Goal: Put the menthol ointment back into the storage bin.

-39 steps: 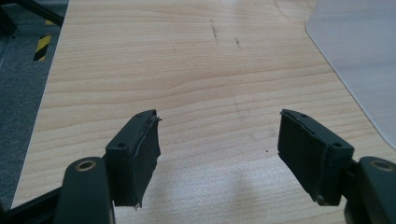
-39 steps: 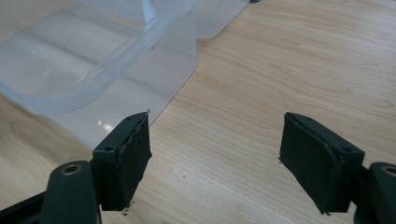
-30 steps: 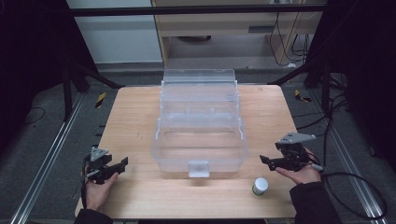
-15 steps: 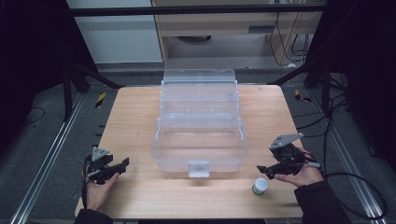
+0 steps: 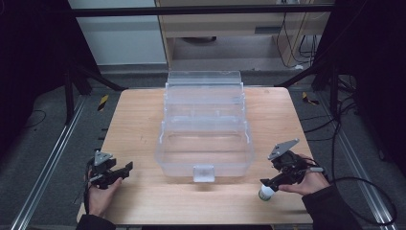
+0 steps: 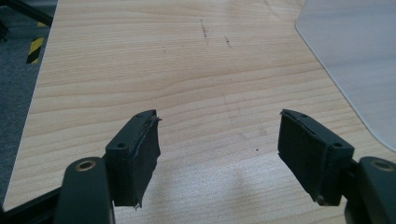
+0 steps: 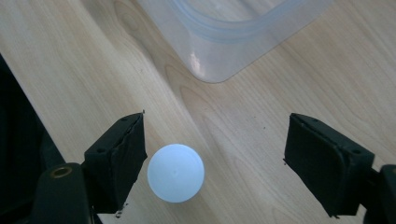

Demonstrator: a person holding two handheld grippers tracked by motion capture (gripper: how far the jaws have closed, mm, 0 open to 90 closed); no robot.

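White-capped bottle (image 7: 175, 172) stands half-hidden beneath right gripper (image 5: 274, 183) jaws.

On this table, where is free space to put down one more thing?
Bare wood lies left of the clear box, from the table far edge down to the left hand-held gripper, and along the box's right side. It is crowded front right, where the right hand-held gripper straddles the white-capped bottle.

Black jaws, grey triangular plates, dark sleeves (image 5: 330, 206)
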